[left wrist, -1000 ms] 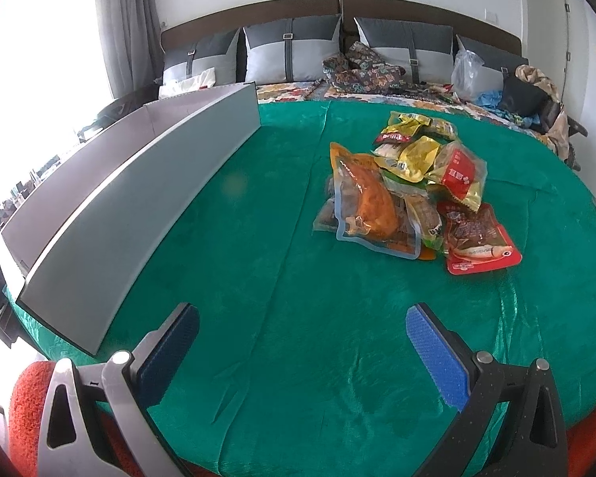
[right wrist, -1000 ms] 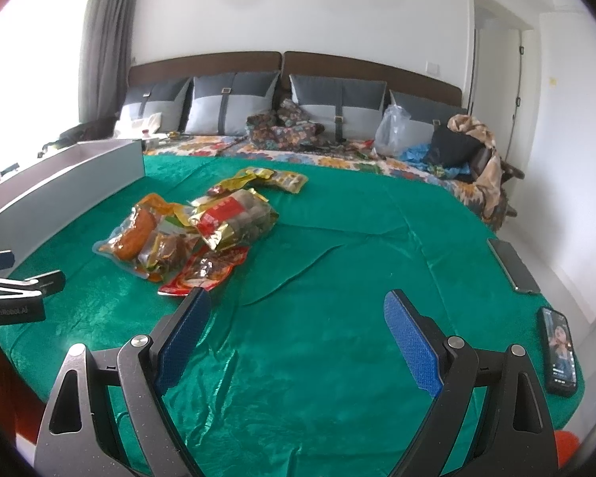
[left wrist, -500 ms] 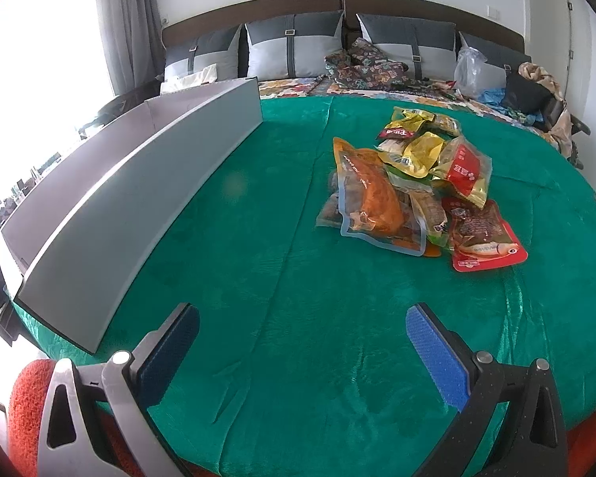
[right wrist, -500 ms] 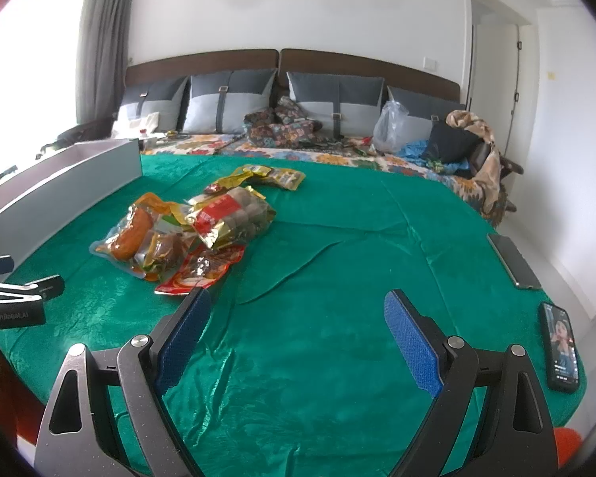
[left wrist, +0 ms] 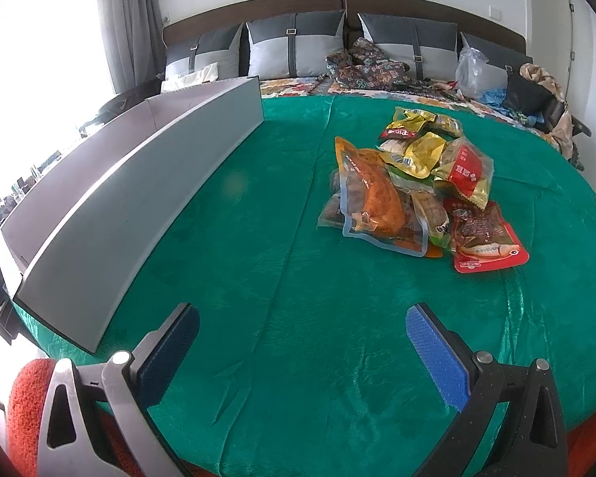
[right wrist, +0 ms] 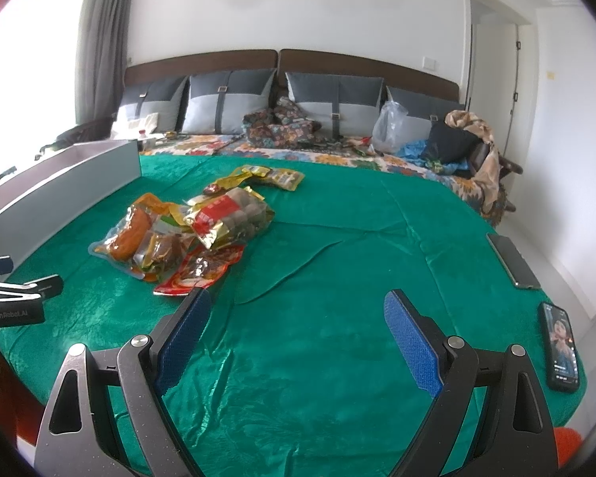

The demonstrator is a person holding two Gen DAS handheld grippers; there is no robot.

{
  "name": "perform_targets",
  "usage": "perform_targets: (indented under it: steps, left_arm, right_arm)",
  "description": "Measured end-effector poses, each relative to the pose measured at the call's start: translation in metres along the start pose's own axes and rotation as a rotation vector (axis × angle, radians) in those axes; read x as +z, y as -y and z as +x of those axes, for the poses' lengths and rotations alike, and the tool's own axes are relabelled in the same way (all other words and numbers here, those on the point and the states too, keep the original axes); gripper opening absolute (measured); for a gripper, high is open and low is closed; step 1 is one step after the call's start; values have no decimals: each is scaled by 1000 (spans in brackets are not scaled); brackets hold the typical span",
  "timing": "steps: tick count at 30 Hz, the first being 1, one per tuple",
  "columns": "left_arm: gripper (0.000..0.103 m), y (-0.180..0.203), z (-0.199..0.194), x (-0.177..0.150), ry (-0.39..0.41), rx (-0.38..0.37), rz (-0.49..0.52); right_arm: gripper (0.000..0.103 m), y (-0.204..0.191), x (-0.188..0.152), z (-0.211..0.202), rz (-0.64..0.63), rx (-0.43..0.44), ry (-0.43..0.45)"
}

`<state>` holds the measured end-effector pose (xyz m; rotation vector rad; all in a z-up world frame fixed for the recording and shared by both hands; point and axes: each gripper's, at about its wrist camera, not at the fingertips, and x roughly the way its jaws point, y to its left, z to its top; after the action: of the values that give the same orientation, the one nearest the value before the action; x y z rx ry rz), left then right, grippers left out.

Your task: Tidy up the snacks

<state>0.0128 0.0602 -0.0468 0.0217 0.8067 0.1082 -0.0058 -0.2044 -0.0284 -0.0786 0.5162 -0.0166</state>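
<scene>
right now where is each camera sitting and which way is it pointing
Left wrist: on the left tool, open, facing across the green cloth at the heaped snack packets and long grey tray.
Right wrist: on the right tool, open, facing the packets from their right; the left tool's tip shows at left.
Shared: packets, tray, cloth.

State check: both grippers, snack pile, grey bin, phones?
left gripper: open, empty.
right gripper: open, empty.
snack pile: heaped on the green cloth, nothing moved to the bin yet.
grey bin: open-topped, inside not visible.
near phone: screen lit, face up.
far phone: screen dark, lying flat.
</scene>
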Motion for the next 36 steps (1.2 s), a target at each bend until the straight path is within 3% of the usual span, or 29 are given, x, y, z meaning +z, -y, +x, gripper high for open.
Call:
perform_targets:
  steps: [36]
  left_arm:
    - [103,-5,4,0,-15,6,-11]
  right_arm:
    - [91,3,1,-1,1,-1,-3]
